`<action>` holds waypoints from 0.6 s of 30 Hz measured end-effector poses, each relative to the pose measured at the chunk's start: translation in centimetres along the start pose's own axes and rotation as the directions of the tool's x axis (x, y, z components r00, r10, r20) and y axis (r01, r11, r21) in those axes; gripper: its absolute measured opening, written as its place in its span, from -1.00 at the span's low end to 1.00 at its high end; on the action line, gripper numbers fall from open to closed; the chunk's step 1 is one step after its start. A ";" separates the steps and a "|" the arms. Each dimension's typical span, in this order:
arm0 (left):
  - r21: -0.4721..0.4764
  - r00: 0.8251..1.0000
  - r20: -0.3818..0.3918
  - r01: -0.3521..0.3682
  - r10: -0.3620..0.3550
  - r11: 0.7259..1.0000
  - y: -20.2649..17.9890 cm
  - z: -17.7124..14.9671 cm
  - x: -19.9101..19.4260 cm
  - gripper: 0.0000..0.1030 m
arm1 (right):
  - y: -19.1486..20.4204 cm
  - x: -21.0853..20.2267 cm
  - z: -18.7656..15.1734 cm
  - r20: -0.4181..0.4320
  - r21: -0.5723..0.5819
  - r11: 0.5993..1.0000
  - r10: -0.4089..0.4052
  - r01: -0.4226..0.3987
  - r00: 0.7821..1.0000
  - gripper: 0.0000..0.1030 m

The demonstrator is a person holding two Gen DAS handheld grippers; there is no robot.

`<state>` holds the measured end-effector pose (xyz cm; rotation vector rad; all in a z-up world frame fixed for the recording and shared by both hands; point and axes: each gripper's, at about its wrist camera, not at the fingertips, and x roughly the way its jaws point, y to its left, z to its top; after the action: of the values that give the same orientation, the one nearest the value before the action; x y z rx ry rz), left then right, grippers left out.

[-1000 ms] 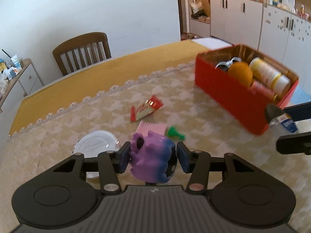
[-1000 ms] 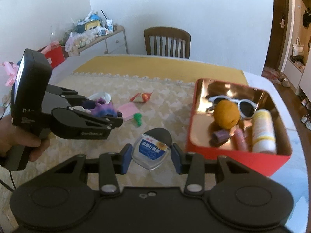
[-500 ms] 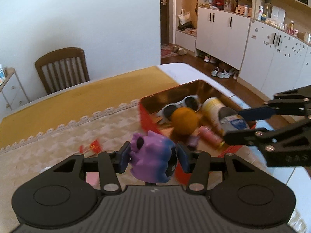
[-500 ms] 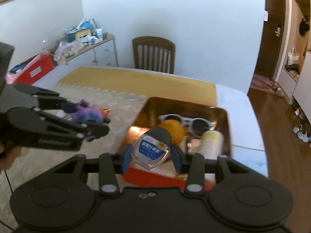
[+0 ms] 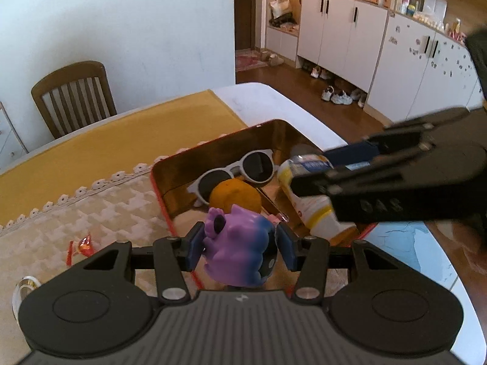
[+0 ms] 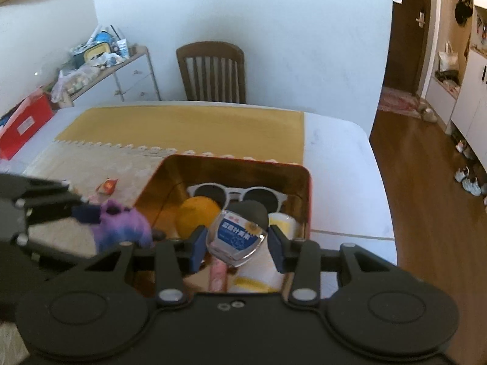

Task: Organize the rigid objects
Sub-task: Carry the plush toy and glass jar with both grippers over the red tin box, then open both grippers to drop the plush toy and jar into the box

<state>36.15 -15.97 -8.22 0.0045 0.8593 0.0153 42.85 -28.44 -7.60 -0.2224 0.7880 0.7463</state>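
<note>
White and big, the table [image 6: 338, 146] filled most of the right wrist view, with a yellow cloth [image 6: 188, 124] and a pale patterned cloth [image 5: 91, 213] spread over it. At the far side stood a brown wooden chair [image 6: 211, 71].

On the table sat a red tin box [image 6: 307, 188] with a shiny gold inside. In it lay white sunglasses [image 5: 237, 170] near the far wall, an orange ball [image 5: 234, 196] just in front of them, a white and yellow bottle [image 5: 310, 206] on the right side, and a pink tube [image 6: 217, 276] near the front wall.

From the right in the left wrist view, the black right tool [image 6: 236, 245] reached over the box. Its two blue pads were closed on a small clear bottle with a blue label [image 6: 239, 235], which hung above the things in the box.

At the front left corner of the box, the left tool [image 5: 240, 248] hung too. Its blue pads were squeezed on a purple and blue toy [image 5: 239, 248], held up in the air above the box's front edge.

Out on the pale cloth, to the left of the box, lay a little red wrapper [image 5: 82, 243]. Near the left edge of that view, a small clear round thing [image 5: 26, 284] lay on the cloth; what it was could not be made out.
</note>
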 end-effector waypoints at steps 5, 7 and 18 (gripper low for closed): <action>-0.009 0.999 -0.034 0.009 -0.009 1.000 -1.0 0.6 1.8 -0.03 | -0.9 2.1 1.4 -0.025 0.023 1.000 0.009 -0.008 1.000 -0.18; -0.001 0.999 -0.039 0.008 -0.008 1.000 -1.4 0.7 2.4 -0.03 | -0.9 2.8 1.6 -0.036 0.018 1.000 0.007 -0.007 0.999 -0.18; 0.001 0.996 -0.089 0.008 -0.008 1.000 -2.2 0.7 4.7 -0.03 | -0.7 4.3 1.9 -0.064 -0.019 1.000 0.012 -0.013 0.998 -0.17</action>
<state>39.73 -18.11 -11.33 0.0016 0.9483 0.0078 46.39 -25.82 -9.37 -0.2598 0.8441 0.7619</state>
